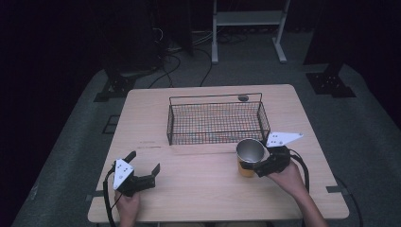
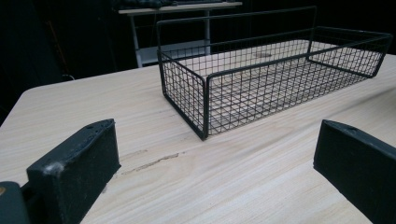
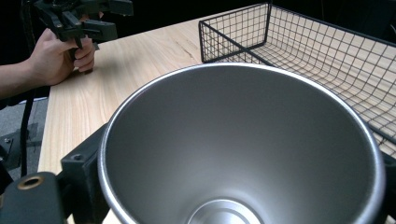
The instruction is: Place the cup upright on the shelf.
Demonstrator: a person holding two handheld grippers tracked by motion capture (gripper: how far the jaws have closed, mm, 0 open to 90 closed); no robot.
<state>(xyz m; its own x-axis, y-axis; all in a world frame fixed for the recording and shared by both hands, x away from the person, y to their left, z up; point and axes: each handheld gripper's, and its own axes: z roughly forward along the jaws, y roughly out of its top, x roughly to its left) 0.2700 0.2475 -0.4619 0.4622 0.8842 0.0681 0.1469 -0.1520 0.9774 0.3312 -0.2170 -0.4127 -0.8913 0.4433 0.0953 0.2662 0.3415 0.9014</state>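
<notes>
A light wooden table seen from above, in a dim room. At the near left, a person's left hand holds the left gripper low over the tabletop, its two black jaws spread wide with nothing between them. In the left gripper view those jaws frame bare wood, and beyond them stands a black wire basket. The basket sits at the middle of the table, toward the far edge, and looks empty. Just in front of its near right corner is a metal cup, silver inside with an orange-yellow outer wall, upright with its mouth up. The right gripper, held by the right hand, is clamped around this cup. In the right gripper view the cup's shiny interior sits between the jaws, with the basket behind it to the right.
</notes>
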